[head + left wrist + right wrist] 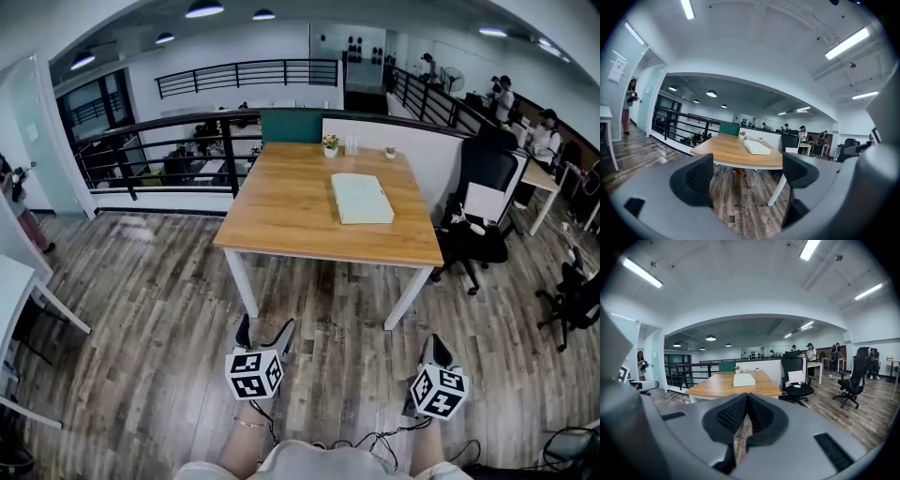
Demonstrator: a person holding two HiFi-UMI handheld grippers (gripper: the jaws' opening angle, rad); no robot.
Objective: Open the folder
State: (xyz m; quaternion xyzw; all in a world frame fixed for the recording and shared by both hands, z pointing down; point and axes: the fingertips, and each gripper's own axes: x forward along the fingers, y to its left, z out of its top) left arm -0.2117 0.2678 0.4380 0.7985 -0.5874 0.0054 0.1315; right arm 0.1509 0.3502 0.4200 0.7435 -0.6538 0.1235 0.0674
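Observation:
A pale green folder (361, 198) lies shut on the wooden table (281, 216), right of its middle; it also shows as the folder (757, 147) and the folder (743, 379) in the gripper views. Both grippers hang over the floor, well short of the table's near edge. My left gripper (264, 335) stands open, its jaws wide apart with nothing between them (747, 180). My right gripper (435, 352) is shut, its pads (761, 413) pressed together on nothing.
A small potted plant (330, 143) and glasses stand at the table's far end. A black office chair (480, 220) sits right of the table. A black railing (169, 150) runs behind. People sit at desks at the far right. White table (19, 291) at left.

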